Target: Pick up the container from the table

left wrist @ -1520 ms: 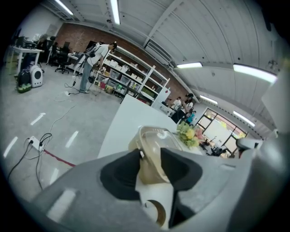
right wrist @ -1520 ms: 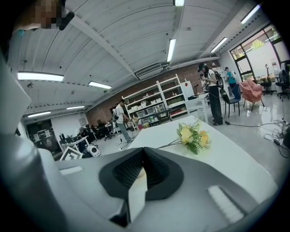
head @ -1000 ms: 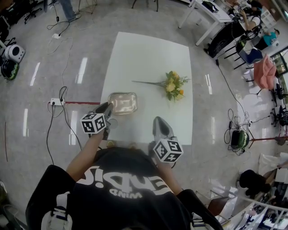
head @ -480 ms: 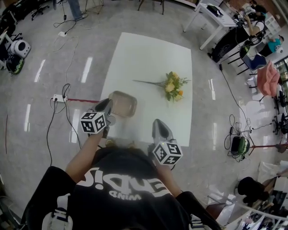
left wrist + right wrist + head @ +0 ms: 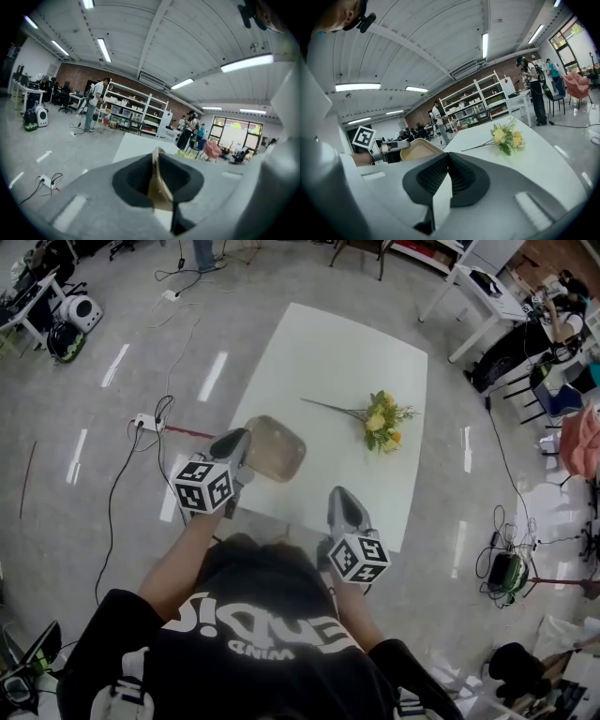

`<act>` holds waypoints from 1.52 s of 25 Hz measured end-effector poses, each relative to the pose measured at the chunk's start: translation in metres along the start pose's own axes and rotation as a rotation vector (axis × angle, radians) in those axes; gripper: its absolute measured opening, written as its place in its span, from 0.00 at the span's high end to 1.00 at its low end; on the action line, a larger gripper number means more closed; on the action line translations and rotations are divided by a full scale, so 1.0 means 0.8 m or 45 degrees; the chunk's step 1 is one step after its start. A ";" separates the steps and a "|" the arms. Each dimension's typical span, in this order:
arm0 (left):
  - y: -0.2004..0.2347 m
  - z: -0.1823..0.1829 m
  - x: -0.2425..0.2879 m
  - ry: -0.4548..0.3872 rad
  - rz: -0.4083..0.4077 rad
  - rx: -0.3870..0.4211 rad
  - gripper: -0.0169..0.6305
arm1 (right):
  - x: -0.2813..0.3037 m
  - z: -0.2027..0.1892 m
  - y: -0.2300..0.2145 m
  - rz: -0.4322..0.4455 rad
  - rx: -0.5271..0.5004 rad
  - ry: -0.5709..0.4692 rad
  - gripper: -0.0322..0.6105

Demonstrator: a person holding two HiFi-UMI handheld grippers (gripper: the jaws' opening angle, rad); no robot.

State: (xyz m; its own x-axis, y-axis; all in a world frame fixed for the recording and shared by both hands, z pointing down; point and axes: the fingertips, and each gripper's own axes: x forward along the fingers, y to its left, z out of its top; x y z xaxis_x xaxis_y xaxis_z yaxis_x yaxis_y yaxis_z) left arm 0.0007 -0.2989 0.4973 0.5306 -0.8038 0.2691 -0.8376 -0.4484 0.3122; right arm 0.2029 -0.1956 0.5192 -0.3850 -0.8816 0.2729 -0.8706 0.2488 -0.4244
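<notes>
A shallow tan container (image 5: 277,448) hangs tilted above the near left part of the white table (image 5: 328,352). My left gripper (image 5: 244,439) grips its near rim, and the jaws are still closing on it. In the left gripper view the thin rim (image 5: 158,187) stands upright between the dark pads. My right gripper (image 5: 339,495) hovers over the table's near edge, shut with nothing in it (image 5: 448,157). From the right gripper view the container (image 5: 419,150) and the left gripper (image 5: 393,146) show at the left.
A bunch of yellow flowers (image 5: 382,420) with a long stem lies on the right half of the table (image 5: 506,136). A power strip (image 5: 145,421) and cables lie on the floor at the left. Desks and chairs (image 5: 487,287) stand at the upper right.
The left gripper has risen with the container, which has left the table top and now hangs tilted. The right gripper has shifted a little along the near edge.
</notes>
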 end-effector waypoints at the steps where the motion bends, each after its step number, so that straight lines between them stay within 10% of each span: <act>1: -0.003 0.004 -0.010 -0.011 0.002 0.007 0.91 | -0.004 -0.004 0.002 -0.001 0.001 0.003 0.95; 28: -0.036 -0.027 -0.340 -0.131 -0.128 0.052 0.91 | -0.174 -0.139 0.224 -0.058 -0.042 -0.012 0.95; 38: -0.057 -0.067 -0.404 -0.121 -0.096 0.079 0.91 | -0.231 -0.139 0.223 -0.071 -0.097 -0.039 0.95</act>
State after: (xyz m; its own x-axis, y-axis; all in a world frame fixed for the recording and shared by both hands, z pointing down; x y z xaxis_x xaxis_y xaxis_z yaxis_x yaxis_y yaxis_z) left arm -0.1256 0.0022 0.4450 0.5799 -0.7991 0.1586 -0.8039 -0.5297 0.2705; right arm 0.0848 0.0567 0.4893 -0.3266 -0.9065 0.2676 -0.9118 0.2275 -0.3419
